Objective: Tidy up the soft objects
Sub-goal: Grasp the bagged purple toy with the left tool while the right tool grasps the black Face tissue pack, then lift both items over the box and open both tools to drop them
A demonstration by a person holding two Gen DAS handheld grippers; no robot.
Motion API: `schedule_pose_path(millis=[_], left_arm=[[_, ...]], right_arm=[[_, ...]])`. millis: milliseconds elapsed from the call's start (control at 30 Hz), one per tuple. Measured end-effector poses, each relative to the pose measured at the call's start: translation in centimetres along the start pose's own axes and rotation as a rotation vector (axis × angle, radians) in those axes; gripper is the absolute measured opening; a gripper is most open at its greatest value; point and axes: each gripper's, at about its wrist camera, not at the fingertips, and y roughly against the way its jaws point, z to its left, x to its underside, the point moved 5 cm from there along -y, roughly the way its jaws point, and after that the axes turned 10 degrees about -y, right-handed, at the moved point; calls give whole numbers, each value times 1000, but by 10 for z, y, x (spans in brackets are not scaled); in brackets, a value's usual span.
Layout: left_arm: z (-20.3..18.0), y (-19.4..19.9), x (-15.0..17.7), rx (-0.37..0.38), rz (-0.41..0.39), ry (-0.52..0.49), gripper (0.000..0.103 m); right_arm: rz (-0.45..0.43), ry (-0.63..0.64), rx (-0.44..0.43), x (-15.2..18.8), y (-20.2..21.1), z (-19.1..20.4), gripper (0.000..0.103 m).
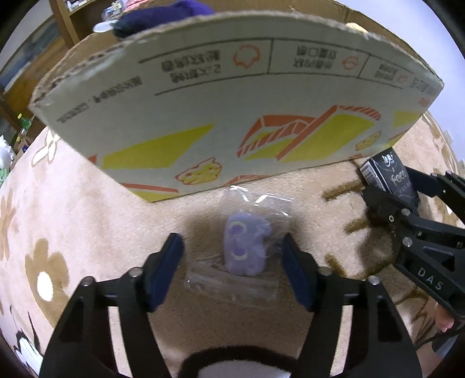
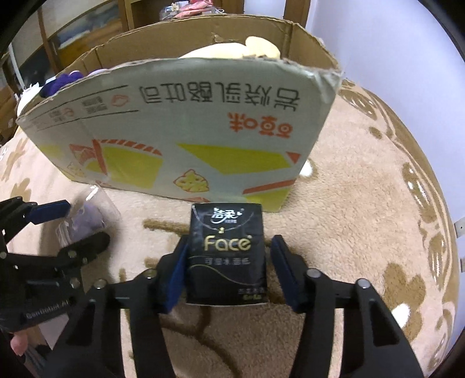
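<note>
A small purple plush toy (image 1: 245, 245) in a clear plastic bag lies on the beige carpet in front of a printed cardboard box (image 1: 232, 96). My left gripper (image 1: 234, 263) is open, its blue pads on either side of the bagged toy without touching it. A black "Face" tissue pack (image 2: 227, 256) lies on the carpet before the same box (image 2: 186, 128). My right gripper (image 2: 229, 267) is open around the pack; the left pad is against it, the right pad stands apart. The box holds a dark purple plush (image 1: 162, 14) and a yellow plush (image 2: 232, 51).
The carpet (image 2: 363, 232) has brown and white flower patterns. The right gripper and tissue pack (image 1: 389, 177) show at the right of the left wrist view; the left gripper (image 2: 49, 232) with the bagged toy (image 2: 90, 218) shows at the left of the right wrist view. Wooden shelves (image 2: 87, 17) stand behind the box.
</note>
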Motion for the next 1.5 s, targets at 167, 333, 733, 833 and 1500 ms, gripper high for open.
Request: schedule_pose_path(millis=[167,333,733,833,1500], left_arm=[[4,4,0,14,-2,20,53],[8,11,1,10,-14,32,50],[0,24,15,-15,-50,22,43],[1,32,18,-23,-67,25,43],[-8,156,11,-195,-436,46,44]], right_arm=[[-10,16,-3,2,4,3,50],[-20,-2,-24,5,7,-2,49],[-73,-21,-77,2,37,-29,49],[-99,-25,-93,5,51,-28,49],[-381,-48,-181,-1,135,-29,49]])
